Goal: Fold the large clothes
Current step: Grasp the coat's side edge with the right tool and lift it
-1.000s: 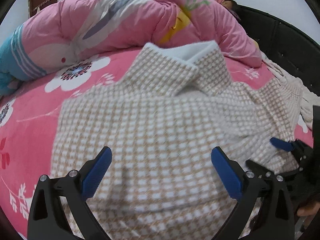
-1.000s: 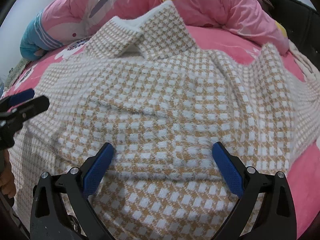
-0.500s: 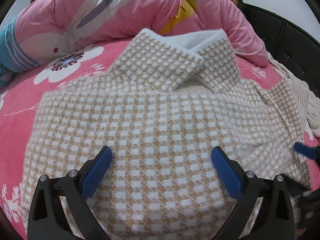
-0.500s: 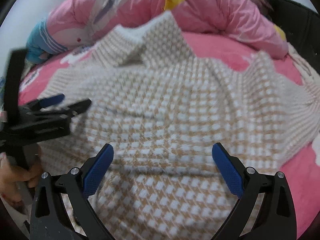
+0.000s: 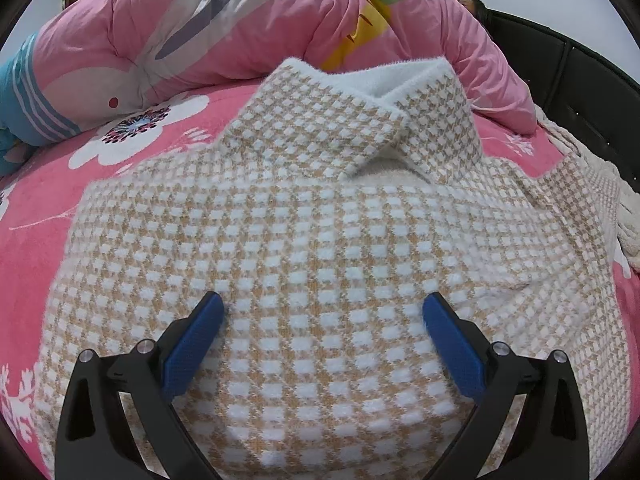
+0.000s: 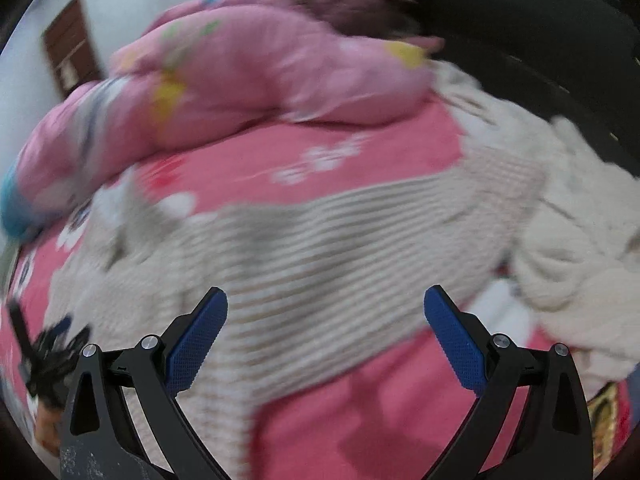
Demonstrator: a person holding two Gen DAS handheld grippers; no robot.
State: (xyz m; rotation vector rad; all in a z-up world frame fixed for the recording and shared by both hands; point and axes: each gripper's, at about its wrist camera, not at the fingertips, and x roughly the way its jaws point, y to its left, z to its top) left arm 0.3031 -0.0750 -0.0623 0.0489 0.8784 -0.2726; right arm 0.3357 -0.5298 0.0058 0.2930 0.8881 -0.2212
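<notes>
Left wrist view: left gripper [image 5: 323,322] jaws wide apart over checked sweater [image 5: 320,240].

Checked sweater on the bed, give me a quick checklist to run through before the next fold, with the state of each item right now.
1. Left gripper open and empty: ok, its jaws stand wide over the sweater.
2. Right gripper open and empty: ok, nothing between the blue pads.
3. Collar on top and in view: ok, it lies at the far end near the quilt.
4. Sweater flat: not ok, creases show on its right side.
5. Right sleeve position: cannot tell, the right wrist view is motion-blurred.
6. Space on the right: not ok, a cream knit lies next to the sweater on the bedsheet.
</notes>
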